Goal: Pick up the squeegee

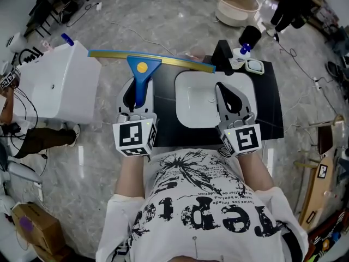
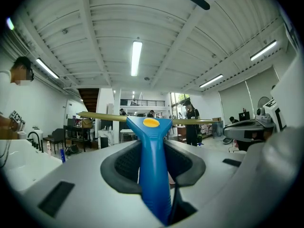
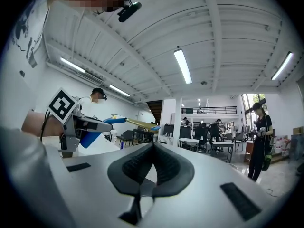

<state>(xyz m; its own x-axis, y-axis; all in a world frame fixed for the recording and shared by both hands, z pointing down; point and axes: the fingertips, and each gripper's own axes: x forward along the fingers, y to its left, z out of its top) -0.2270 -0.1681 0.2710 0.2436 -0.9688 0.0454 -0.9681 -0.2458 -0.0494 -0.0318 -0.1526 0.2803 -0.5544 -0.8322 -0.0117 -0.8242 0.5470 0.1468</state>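
left claw (image 2: 153, 156) clamps squeegee (image 2: 151, 127) handle; blade crosswise beyond

The worktop (image 1: 270, 102) is in front of the person, with a basin (image 1: 188, 100) on it; the right gripper (image 1: 228, 94) is over the basin's right side; the left gripper (image 1: 136, 94) is to the left of the basin, with the squeegee (image 1: 143, 70) handle between its jaws and the blade lying crossways in front; a big box (image 1: 65, 81) stands left of the worktop; a bottle (image 1: 244, 51) stands at the worktop's far edge; a tub (image 1: 234, 7) sits on the floor behind it.
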